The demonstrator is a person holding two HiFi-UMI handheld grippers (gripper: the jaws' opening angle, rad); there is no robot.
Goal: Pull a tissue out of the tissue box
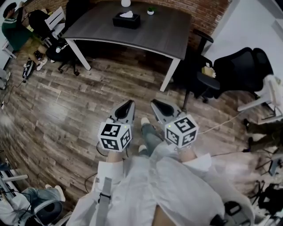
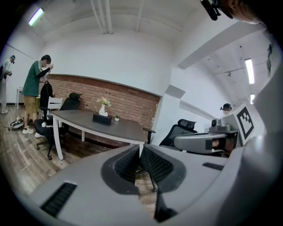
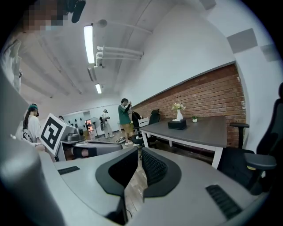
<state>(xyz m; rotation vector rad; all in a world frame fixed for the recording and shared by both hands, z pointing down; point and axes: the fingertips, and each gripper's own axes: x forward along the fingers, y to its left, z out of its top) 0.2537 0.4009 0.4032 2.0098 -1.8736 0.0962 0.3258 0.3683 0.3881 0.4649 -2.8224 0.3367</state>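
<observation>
Step in hand: approach. No contact has been made with the target.

The tissue box is dark, with a white tissue standing out of its top slot. It is seen on the far part of the desk, at 12 o'clock from both grippers and well apart from them, with wooden floor between. A white vase is noted just behind the box, and a small potted plant at its 2 o'clock.

Left gripper: fingers clenched tip to tip, nothing between them.
Right gripper: fingers likewise closed on nothing.
Both are held side by side, low, pointing roughly toward the desk.

Next move, as judged: the gap to the desk must be closed first. One gripper's fingers must then be released, lowered over the protruding tissue and pinched on it alone, clear of the box rim. The box looks light and may be lifted with the tissue, so bracing by the other gripper is probably needed. The office chair at 2 o'clock should be avoided.
</observation>
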